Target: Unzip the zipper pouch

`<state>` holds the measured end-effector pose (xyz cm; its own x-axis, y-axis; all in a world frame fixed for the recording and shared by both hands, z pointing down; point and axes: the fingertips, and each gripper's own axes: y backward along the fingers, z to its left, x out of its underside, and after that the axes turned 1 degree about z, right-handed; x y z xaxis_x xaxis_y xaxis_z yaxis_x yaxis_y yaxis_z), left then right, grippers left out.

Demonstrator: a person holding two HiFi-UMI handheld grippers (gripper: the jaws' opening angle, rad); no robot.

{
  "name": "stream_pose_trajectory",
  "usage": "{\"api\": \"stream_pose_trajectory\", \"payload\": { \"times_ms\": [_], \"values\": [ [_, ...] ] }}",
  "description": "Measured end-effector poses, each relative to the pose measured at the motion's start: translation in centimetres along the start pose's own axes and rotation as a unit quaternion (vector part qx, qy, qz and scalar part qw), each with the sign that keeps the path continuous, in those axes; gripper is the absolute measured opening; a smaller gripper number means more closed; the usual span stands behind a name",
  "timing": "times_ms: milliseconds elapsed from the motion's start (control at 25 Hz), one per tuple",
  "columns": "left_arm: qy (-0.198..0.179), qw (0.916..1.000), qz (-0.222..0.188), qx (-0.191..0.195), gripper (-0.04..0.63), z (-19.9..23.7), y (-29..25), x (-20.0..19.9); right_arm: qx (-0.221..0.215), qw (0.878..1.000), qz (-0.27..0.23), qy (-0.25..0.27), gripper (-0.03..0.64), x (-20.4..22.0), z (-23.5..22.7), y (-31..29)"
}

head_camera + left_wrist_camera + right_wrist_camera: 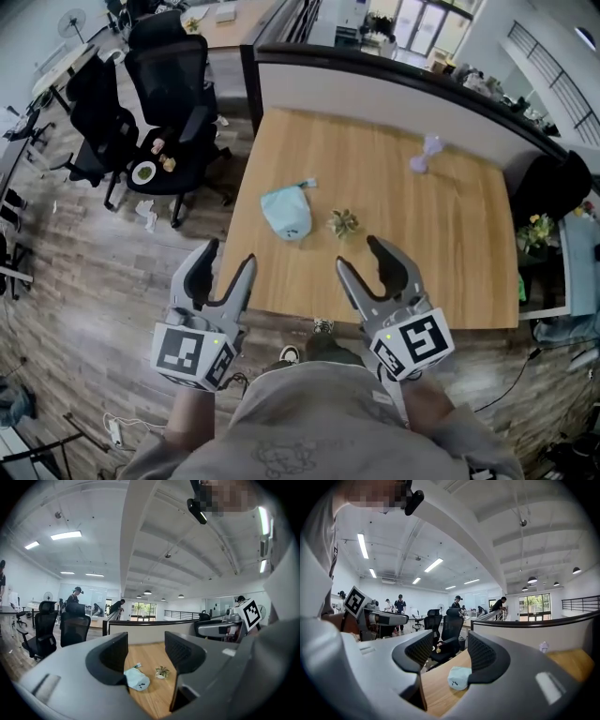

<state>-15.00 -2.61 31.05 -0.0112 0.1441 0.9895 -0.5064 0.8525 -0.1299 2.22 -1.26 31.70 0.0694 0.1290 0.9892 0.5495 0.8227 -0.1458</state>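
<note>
The left claw point(229, 255) and the right claw point(358, 255) are both wide open and empty, touching nothing, held side by side above the near edge of the wooden tabletop point(422, 244). Beyond them, well apart from either, the pale blue zipper pouch point(286, 212) lies on the tabletop, left of centre; whether anything is inside cannot be told. A small potted plant point(343, 222) stands just to its right.
</note>
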Motion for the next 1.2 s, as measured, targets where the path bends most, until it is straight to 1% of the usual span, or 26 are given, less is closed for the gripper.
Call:
{"api": "stream_pose_trajectory", "payload": {
  "times_ms": [160,360,560,720,960,1200],
  "values": [
    [-0.002,0.9999,0.01,-0.012,0.235,-0.1,-3.7,-0.2,-0.028,1.0,0.003,-0.001,0.216,-0.1,-3.0,-2.3],
    [-0.003,0.9992,0.019,-0.036,0.235,-0.4,-7.5,-0.4,-0.058,0.998,0.006,0.0,0.216,-0.2,-6.9,-4.6],
    [-0.001,0.9975,0.031,-0.063,0.232,-0.5,-10.7,0.1,-0.08,0.997,0.01,0.0,0.216,0.3,-10.6,-6.1],
    [-0.003,0.996,0.042,-0.079,0.23,-0.4,-12.2,0.4,-0.092,0.996,0.015,0.0,0.216,0.9,-12.6,-7.3],
    [-0.011,0.9946,0.062,-0.083,0.23,0.0,-13.8,0.4,-0.103,0.994,0.025,-0.011,0.216,1.4,-13.9,-8.6],
    [-0.015,0.9941,0.08,-0.071,0.23,2.3,-15.3,1.3,-0.099,0.994,0.041,-0.017,0.216,2.6,-14.0,-10.9]
  ]
}}
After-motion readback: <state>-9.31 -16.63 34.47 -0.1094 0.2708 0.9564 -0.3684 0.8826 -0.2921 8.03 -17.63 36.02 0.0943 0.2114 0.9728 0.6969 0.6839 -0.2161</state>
